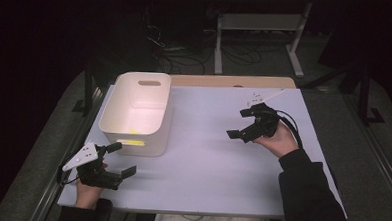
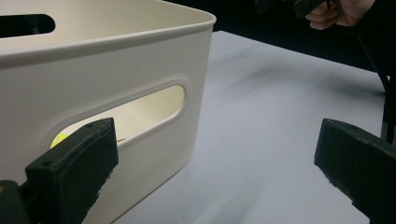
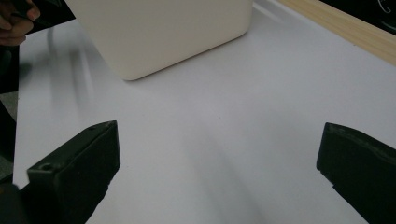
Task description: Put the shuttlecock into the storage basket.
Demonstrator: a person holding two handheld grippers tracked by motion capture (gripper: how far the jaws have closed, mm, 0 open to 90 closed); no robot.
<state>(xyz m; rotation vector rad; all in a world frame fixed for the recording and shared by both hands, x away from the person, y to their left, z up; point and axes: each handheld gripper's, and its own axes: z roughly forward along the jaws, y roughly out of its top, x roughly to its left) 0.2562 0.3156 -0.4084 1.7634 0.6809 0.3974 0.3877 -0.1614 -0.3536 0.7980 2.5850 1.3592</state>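
Two tongs are in my hands, both spread wide and holding nothing. My left tongs [image 1: 120,160] hover near the desk's [image 1: 207,161] front left corner, just beside the white bin [image 1: 155,134], with one jaw close to its near wall. That bin stands toward the desk's back left corner, and something small and yellow [image 2: 58,138] shows through its handle slot. My right tongs [image 1: 239,123] hang over the desk's right half, well apart from the bin, aimed toward it.
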